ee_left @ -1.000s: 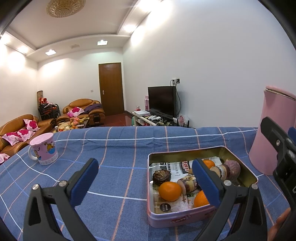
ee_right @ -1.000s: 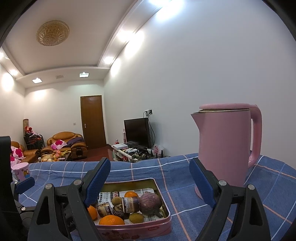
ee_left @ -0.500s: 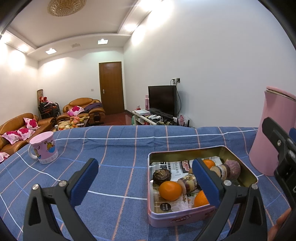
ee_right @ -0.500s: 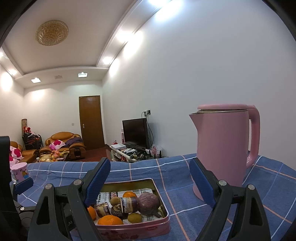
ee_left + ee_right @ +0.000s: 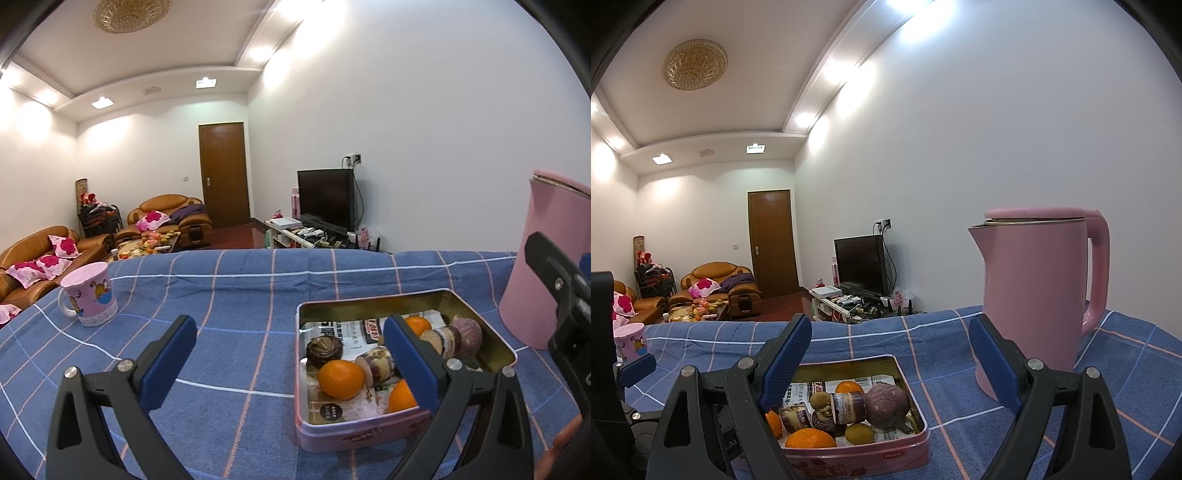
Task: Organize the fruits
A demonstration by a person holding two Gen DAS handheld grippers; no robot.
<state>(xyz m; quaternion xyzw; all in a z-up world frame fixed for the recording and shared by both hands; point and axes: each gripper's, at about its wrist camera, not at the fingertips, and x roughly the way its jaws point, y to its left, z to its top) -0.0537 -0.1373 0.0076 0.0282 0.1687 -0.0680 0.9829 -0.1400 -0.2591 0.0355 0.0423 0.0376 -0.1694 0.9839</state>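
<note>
Above the tin (image 5: 399, 434) we are holding both grippers, left gripper (image 5: 291, 354) and right gripper (image 5: 890, 363), released and empty, risking bumping the kettle (image 5: 1034, 295) nearby.

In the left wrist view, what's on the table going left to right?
Mug → tin of fruit → kettle.

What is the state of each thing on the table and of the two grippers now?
Pink rectangular metal tin: lid off, fruit inside, lined with printed paper.
Pink plastic kettle: upright, lid closed.
Pink cartoon mug: upright, apart from the tin.
Left gripper: fingers open, holding nothing.
Right gripper: fingers open, holding nothing.
</note>
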